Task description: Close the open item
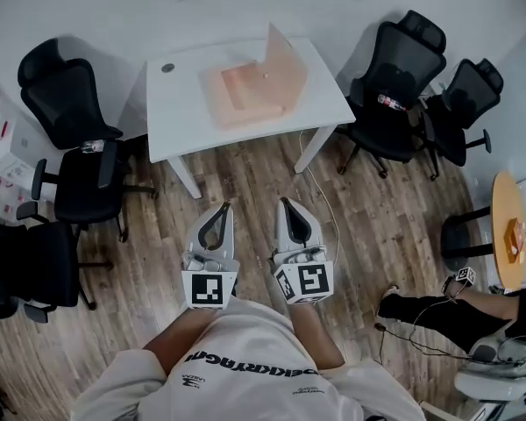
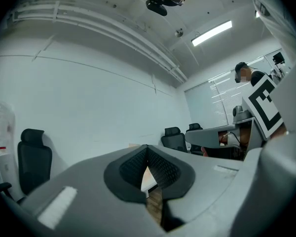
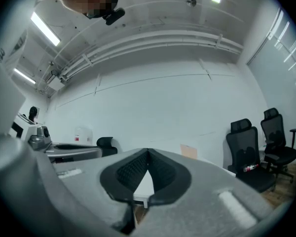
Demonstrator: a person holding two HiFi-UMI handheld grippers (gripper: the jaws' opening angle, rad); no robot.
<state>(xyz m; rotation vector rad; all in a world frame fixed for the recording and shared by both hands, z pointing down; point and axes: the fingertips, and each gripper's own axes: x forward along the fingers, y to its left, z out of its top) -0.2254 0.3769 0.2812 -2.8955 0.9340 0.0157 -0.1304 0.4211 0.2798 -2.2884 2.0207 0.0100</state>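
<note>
Open pink translucent box (image 1: pixel 244 95) on white table (image 1: pixel 180 112), right of the tabletop's middle, well ahead of both grippers. Lid (image 1: pixel 287 67) up, standing near vertical along the box's right edge. Contents too washed out to tell. Small dark round spot (image 1: pixel 167 67) near the table's back left corner, well apart from the box. In right gripper view, tan lid (image 3: pixel 189 151) poking up just above the right jaw's outline, pale tabletop (image 3: pixel 145 185) showing through the gap below the tips.

Over the wood floor (image 1: pixel 377 209), left gripper (image 1: pixel 225 208), well short of the table, touching nothing. Jaws pressed together at the tips, nothing between them. Same in left gripper view (image 2: pixel 147 147): only floor and a bit of table edge seen through the small opening behind the tips. Just beside it and roughly parallel, right gripper (image 1: pixel 284 203), also pointing toward the table. Jaws likewise closed tip to tip and empty, matching right gripper view (image 3: pixel 148 152). Marker cubes at the back of both, close to the person's white sweatshirt (image 1: pixel 245 367).

Black office chairs (image 1: pixel 66 99) around the table: some at its left, two more at its right. Round wooden table (image 1: pixel 508 226) at far right edge, small orange item on it. Another person's leg and dark shoe (image 1: pixel 412 308) at lower right.
</note>
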